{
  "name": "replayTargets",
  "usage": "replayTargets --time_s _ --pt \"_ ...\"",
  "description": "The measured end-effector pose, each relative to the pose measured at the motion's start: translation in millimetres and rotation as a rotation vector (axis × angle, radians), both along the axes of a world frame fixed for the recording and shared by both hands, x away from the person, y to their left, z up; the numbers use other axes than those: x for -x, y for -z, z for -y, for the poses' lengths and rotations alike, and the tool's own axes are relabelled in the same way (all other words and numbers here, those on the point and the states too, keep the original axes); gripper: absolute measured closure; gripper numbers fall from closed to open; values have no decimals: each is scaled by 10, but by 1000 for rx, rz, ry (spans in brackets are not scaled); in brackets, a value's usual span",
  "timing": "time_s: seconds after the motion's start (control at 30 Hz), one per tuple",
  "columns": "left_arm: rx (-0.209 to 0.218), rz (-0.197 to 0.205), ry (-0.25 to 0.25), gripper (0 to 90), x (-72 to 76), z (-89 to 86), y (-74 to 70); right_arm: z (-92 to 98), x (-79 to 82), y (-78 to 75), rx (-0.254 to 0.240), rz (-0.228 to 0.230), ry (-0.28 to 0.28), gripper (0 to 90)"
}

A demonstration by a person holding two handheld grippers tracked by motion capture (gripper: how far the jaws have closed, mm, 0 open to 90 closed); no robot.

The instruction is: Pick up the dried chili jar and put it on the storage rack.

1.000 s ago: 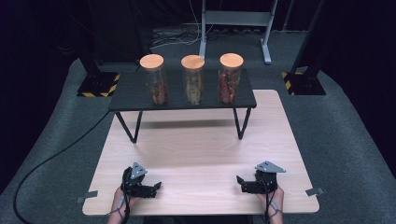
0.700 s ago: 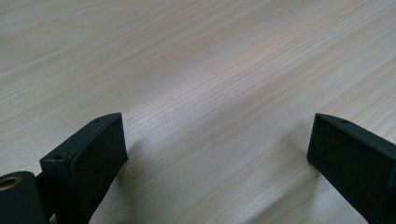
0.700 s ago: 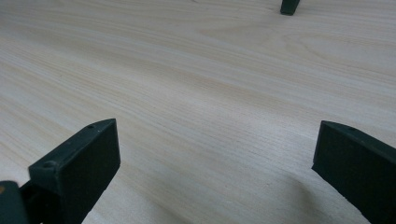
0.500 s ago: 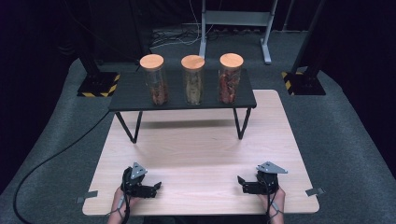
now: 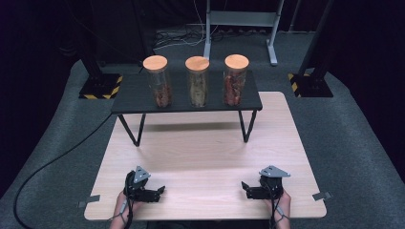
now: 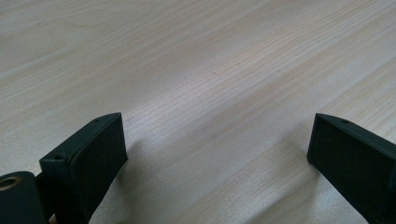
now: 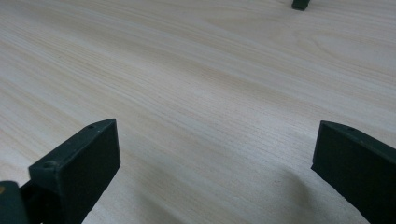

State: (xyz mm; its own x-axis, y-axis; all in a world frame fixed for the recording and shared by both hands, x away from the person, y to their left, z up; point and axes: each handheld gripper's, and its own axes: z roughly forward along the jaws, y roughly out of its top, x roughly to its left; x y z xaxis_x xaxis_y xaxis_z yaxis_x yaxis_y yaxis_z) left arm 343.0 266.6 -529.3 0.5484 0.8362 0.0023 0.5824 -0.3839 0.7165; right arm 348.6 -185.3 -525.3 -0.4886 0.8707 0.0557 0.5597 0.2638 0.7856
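Note:
Three glass jars with orange lids stand in a row on a low black shelf (image 5: 129,102) at the far side of the wooden table (image 5: 205,152): a left jar (image 5: 158,81), a middle jar (image 5: 197,81) and a right jar (image 5: 235,80), each with brownish contents. My left gripper (image 5: 161,191) rests on the table near its front left edge, open, jaws wide apart over bare wood (image 6: 215,154). My right gripper (image 5: 244,187) rests near the front right edge, also open with nothing between its jaws (image 7: 215,168).
The shelf stands on thin black legs (image 5: 246,126), one foot visible far off in the right gripper view (image 7: 301,4). Grey tape tabs (image 5: 322,196) mark the table's front corners. Black stands with yellow-striped bases (image 5: 101,86) and a cable (image 5: 52,157) lie on the carpet.

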Motion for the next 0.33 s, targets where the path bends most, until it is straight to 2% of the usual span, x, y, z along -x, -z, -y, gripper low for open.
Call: replayTargets --time_s 0.23,0.33 --pt "-1 0 -3 32 -3 1 0 -19 -29 9 20 -29 7 2" --pt "-1 0 -3 32 -3 1 0 -37 -60 23 39 -69 4 1"
